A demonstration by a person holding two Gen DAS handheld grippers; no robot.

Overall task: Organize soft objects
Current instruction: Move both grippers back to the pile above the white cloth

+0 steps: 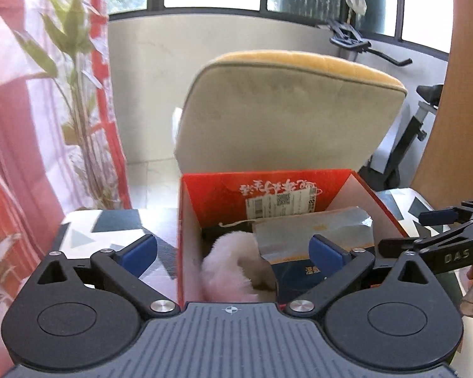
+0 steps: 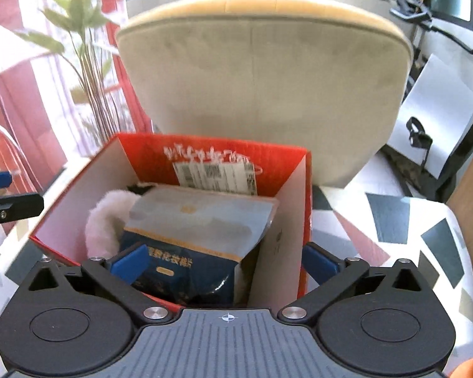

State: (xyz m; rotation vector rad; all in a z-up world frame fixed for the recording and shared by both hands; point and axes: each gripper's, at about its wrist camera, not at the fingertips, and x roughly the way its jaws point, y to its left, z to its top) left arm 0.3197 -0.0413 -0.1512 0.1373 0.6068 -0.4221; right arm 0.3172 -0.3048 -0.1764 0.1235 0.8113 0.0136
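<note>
Soft pink plush (image 1: 227,267) lay inside an open red cardboard box (image 1: 189,220), pressed against the box's left wall, directly ahead of the left gripper (image 1: 233,250) and between its two blue pads. Those pads stood spread wide apart, touching nothing, and held nothing. To the right of the plush, in the same box, a blue and silver foil pouch (image 1: 299,239) leaned upright, its crumpled silver top showing just beyond the left gripper's right pad (image 1: 326,252). Farther right in the left wrist view, part of the other gripper reached in from the edge. From the right wrist view, the plush (image 2: 105,223) appeared as a pale furry shape at the left side of the box (image 2: 306,220), ahead of and slightly left of the right gripper (image 2: 225,266). The pouch (image 2: 198,236) stood beside the plush, touching it, straight ahead between the gripper's fingers. The right gripper was also fully spread and empty, its left pad (image 2: 131,266) in front of the pouch's lower corner and its right pad (image 2: 318,264) outside the box's right wall. The box rested on a white surface patterned with grey and red shapes (image 2: 394,220), with a beige cushion (image 2: 261,94) standing behind it.
</note>
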